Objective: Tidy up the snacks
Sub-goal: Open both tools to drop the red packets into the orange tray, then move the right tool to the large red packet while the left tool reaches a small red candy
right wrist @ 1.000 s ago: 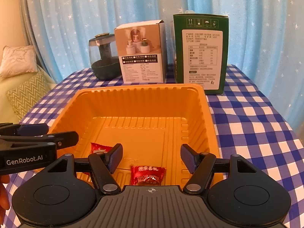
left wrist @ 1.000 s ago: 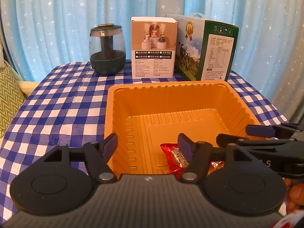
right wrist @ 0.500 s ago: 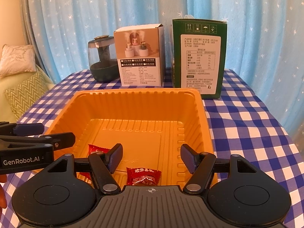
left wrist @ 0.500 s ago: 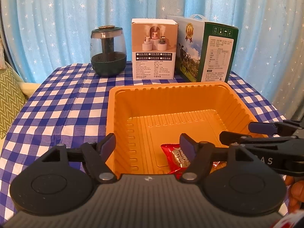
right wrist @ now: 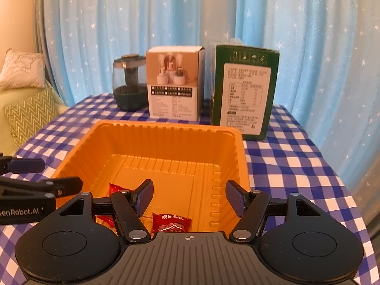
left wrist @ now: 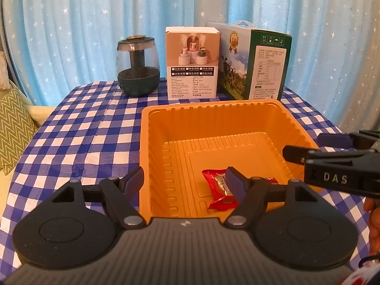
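Snacks: two red packets lie on the near floor of the orange tray (right wrist: 239,156). One packet (right wrist: 171,223) sits just below the right claw (right wrist: 187,196), jaws apart, empty, long axis left-right. Other packet (left wrist: 220,190) lies by the left claw (left wrist: 185,180), also apart, nothing btwn. Right is nearer the first.

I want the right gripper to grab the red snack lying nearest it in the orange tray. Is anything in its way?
Nothing visible: the right gripper is open above the red snack inside the orange tray.

Two red snack packets (right wrist: 171,223) flat (apart) in orange tray (right wrist: 166,128).
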Tool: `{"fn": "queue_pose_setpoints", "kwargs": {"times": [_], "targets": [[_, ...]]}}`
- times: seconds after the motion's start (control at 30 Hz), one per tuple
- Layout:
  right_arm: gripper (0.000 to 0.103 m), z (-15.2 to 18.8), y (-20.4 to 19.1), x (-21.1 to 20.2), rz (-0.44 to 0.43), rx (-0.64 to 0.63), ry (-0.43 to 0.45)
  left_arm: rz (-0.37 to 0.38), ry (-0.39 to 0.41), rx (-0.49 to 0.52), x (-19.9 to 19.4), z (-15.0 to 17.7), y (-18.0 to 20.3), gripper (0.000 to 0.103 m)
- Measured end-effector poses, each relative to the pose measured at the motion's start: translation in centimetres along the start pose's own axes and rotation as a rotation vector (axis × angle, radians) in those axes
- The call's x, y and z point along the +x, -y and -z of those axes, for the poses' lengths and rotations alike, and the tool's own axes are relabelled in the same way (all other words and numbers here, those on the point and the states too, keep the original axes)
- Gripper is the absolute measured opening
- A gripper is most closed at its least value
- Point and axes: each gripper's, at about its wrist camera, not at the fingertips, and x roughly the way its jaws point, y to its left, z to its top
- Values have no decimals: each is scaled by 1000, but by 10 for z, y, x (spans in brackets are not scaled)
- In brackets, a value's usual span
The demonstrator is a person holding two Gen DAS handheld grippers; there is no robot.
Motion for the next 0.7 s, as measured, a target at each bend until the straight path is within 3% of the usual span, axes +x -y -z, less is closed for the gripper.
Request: {"fn": "queue_pose_setpoints", "kwargs": {"times": [0.37,0.7], "targets": [[67,7,-5,-36,20,-23,31,-1,16,4,-37,19,2,73],[67,40,4,-85,-12,39,7,36,0,2,-80,53,4,73]]}}
